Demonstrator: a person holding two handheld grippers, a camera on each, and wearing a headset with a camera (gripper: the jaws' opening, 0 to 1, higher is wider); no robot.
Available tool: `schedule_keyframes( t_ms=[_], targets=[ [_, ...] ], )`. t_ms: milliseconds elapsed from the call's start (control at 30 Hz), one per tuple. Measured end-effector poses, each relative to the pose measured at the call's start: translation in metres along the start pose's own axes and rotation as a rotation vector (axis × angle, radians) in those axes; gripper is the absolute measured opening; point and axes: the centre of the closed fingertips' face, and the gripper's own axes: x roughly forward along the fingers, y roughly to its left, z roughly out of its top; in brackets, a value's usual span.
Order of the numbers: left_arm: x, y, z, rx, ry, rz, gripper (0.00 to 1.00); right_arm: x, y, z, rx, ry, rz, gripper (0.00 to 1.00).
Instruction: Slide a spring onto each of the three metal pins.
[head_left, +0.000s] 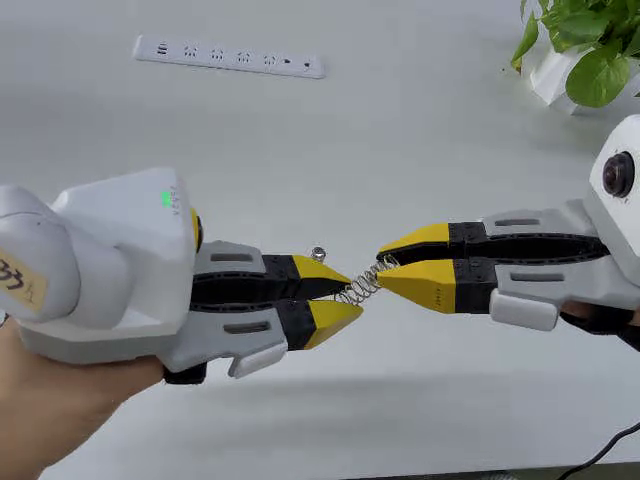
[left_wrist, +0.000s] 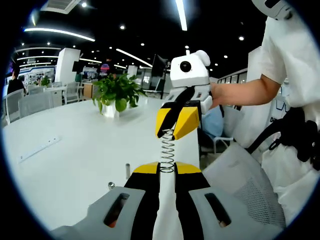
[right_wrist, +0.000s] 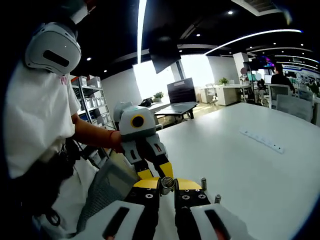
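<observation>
Two handheld grippers meet tip to tip above a white table. I hold the left gripper (head_left: 350, 297) with its yellow jaws closed on one end of a small coil spring (head_left: 362, 283). The right gripper (head_left: 382, 266) comes in opposite it and pinches the spring's other end. The spring hangs in the air between the two sets of tips, slightly stretched.

In my judgement, gripping both ends keeps the floppy coil straight, so its open bore can be lined up over a pin rather than sagging off to one side.

Just beyond the left gripper's tips, a metal pin (head_left: 318, 253) stands on the table. In the right gripper view, two pins (right_wrist: 203, 183) stand upright just to the right of that gripper's own jaws. None of the pins I can see has a spring on it yet.

Far ahead of the left gripper lies a white power strip (head_left: 230, 55), and a potted plant (head_left: 590, 50) sits beyond the right gripper.

A yellow sticker (head_left: 18, 280) on the left gripper's body has handwritten digits that look like "33", cut off at the edge. Small print on the right gripper's jaw is too fine to read.
</observation>
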Motion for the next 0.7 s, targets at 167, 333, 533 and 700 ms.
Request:
schedule_keyframes(
  t_ms=[167,333,533,700],
  targets=[
    [0.002,-0.002,0.001,0.007,0.0,-0.006,0.07,0.004,0.004,0.003,-0.049,0.048,0.021,0.06],
    [0.001,-0.002,0.0,0.009,0.001,-0.005,0.06,0.004,0.006,0.003,-0.078,0.09,0.038,0.06],
    [0.001,-0.004,0.0,0.016,0.001,-0.015,0.06,0.003,0.008,-0.001,-0.131,0.172,0.08,0.07],
    [0.001,-0.006,0.004,0.017,-0.014,-0.022,0.06,0.003,0.011,-0.008,-0.205,0.291,0.129,0.12]
  ],
)
